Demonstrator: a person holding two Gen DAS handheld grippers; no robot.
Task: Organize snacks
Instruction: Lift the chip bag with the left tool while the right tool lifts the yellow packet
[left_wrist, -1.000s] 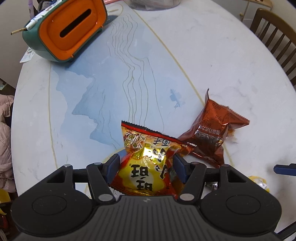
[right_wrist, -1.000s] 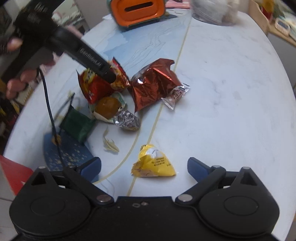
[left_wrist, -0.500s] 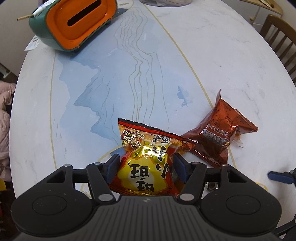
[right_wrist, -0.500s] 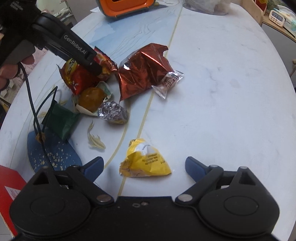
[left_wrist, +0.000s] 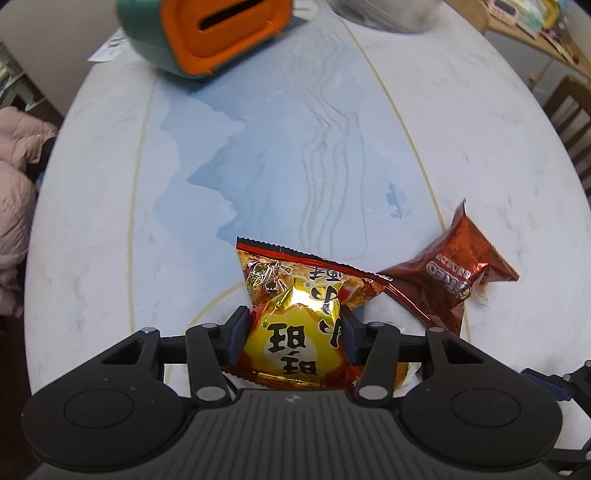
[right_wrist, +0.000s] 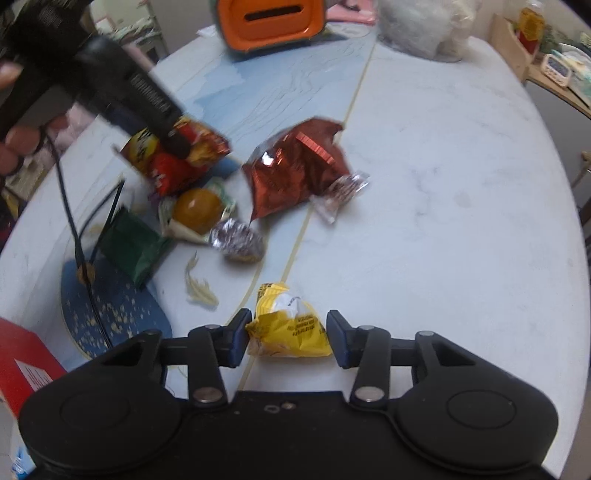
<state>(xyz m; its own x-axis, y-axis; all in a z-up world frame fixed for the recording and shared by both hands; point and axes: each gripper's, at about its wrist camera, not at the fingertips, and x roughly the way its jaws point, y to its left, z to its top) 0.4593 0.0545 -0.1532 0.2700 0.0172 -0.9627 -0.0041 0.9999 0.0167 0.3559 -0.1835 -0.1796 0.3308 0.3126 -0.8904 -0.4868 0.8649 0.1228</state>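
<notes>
My left gripper (left_wrist: 293, 334) is shut on a red and yellow snack bag (left_wrist: 295, 314) and holds it above the table; the bag also shows in the right wrist view (right_wrist: 177, 158). A dark red Oreo packet (left_wrist: 448, 277) lies to its right and shows in the right wrist view (right_wrist: 295, 173). My right gripper (right_wrist: 290, 334) has its jaws close around a small yellow packet (right_wrist: 290, 328) on the table, the left pad touching it, a small gap at the right pad.
A green packet (right_wrist: 133, 247), a round orange snack (right_wrist: 197, 208), a silver foil piece (right_wrist: 238, 240) and a small clear wrapper (right_wrist: 341, 194) lie on the marble table (right_wrist: 443, 221). An orange and green box (left_wrist: 218, 33) stands at the far end. A blue mat (right_wrist: 110, 314) lies at the left.
My left gripper has lifted the red and yellow bag and moved forward. My right gripper has moved onto the yellow packet and narrowed its jaws around it.
</notes>
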